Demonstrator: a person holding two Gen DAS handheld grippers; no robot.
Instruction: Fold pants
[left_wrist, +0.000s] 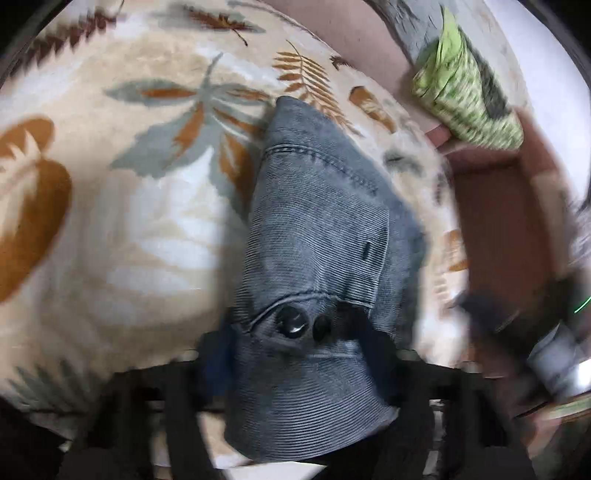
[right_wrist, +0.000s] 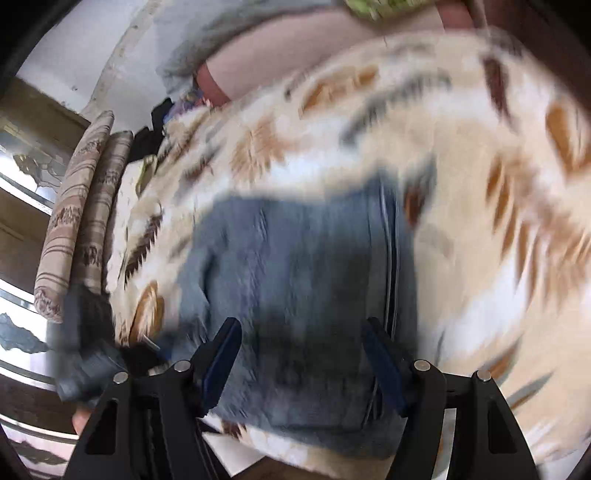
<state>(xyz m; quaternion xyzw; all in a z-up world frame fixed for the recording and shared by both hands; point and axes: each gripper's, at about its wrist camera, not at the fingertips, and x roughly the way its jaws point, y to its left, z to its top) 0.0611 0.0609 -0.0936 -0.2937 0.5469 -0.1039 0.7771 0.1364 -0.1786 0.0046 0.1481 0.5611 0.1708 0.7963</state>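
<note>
The left claw (left_wrist: 306, 369) grips the pants (left_wrist: 317, 221) at the waist; the right claw (right_wrist: 301, 363) is wide above them. Draw the fold over slowly, edges matched, flat on the blanket (left_wrist: 129, 221).

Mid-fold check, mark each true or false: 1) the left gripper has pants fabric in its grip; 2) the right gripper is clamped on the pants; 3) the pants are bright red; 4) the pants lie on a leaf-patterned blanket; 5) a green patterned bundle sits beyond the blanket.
1) True: the left gripper is shut on the pants, with fabric bunched between its fingers.
2) False: the right gripper is open, its fingers spread over the denim.
3) False: they are grey-blue denim.
4) True: the leaf-patterned blanket lies beneath them.
5) True: the green patterned bundle sits past the blanket's edge.
</note>
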